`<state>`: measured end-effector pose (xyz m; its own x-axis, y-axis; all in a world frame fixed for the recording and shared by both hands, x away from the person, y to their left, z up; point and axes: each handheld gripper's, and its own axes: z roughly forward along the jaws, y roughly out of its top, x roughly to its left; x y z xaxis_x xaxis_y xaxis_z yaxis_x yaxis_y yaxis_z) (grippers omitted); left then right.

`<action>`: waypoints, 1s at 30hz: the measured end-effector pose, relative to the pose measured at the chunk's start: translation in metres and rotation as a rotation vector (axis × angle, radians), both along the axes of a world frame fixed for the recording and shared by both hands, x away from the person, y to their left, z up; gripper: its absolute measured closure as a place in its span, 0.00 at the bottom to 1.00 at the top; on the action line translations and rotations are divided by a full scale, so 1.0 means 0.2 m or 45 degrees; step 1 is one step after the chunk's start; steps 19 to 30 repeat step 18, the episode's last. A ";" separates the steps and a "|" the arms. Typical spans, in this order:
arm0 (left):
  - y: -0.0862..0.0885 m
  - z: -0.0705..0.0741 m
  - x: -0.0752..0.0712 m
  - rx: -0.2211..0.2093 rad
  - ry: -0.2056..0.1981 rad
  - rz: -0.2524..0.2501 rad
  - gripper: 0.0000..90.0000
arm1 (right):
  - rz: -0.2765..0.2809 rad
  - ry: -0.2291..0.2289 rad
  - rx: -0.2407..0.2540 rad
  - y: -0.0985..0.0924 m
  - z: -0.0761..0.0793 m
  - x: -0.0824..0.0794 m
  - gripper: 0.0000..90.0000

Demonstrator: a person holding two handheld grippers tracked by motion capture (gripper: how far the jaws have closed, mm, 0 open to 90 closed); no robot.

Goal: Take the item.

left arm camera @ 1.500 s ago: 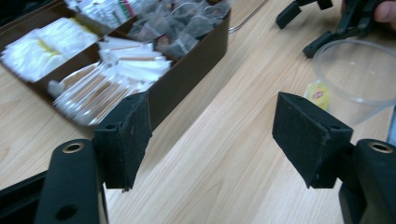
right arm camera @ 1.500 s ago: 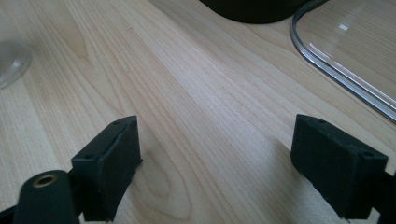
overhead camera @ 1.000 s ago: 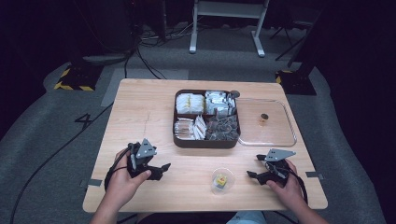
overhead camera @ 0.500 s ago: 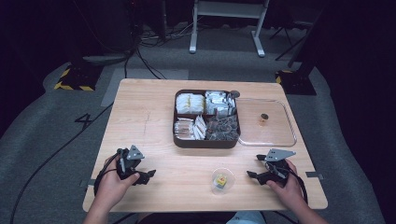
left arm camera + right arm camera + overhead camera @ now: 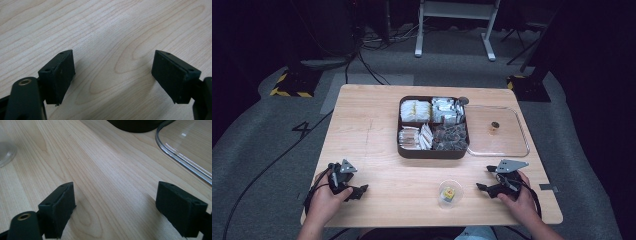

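My left gripper point(image 5: 361, 189) rests low over the table's front left corner, held by a hand. Its jaws have just been opening a little and stand open point(image 5: 112, 75) over bare wood with nothing between them. My right gripper point(image 5: 482, 188) sits near the front right, also open point(image 5: 115, 205) and empty, pointing toward a small clear cup point(image 5: 450, 193) with something yellow inside. A dark brown tray point(image 5: 433, 152) with four compartments of packets stands at the table's middle. Its clear lid point(image 5: 512, 145) lies to its right, a small brown knob point(image 5: 495, 127) on top.
In the right gripper view the lid's rim point(image 5: 180, 160) curves at upper right, the dark tray point(image 5: 135, 125) is at the top, and the cup's edge point(image 5: 6, 152) is at far left. Cables and a white stand point(image 5: 454, 25) are on the floor behind the table.
My left hand has drawn back toward the table's front left corner and sunk closer to the wood. The right hand and the objects have stayed put.
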<state>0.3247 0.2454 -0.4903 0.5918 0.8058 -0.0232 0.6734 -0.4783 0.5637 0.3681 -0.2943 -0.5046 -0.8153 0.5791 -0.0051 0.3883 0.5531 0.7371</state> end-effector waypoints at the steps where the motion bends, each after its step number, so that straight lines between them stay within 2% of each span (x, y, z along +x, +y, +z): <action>1: 0.00 -0.01 0.00 -0.011 -0.012 -0.005 0.20 | 0.000 0.001 0.001 0.00 0.00 0.00 0.18; 5: 0.03 -0.03 -0.01 -0.044 -0.072 -0.016 0.16 | 0.001 0.001 0.001 0.00 0.00 0.00 0.18; 6: 0.03 -0.04 -0.01 -0.066 -0.086 -0.008 0.15 | 0.001 0.001 0.001 0.00 0.00 0.00 0.18; 9: 0.03 -0.08 -0.01 -0.088 -0.141 -0.026 0.05 | 0.000 0.001 0.001 0.00 0.00 0.00 0.18; 10: 0.03 -0.08 -0.01 -0.086 -0.140 -0.021 0.02 | 0.001 0.001 0.001 0.00 0.00 0.00 0.18; 17: 0.02 -0.08 -0.01 -0.079 -0.141 0.007 0.00 | 0.001 0.001 0.001 0.00 0.00 0.00 0.18; 18: 0.01 -0.08 -0.02 -0.084 -0.132 0.026 0.00 | 0.001 0.001 0.001 0.00 0.00 0.00 0.18; 30: 0.01 -0.08 -0.02 -0.084 -0.132 0.026 0.00 | 0.001 0.001 0.001 0.00 0.00 0.00 0.18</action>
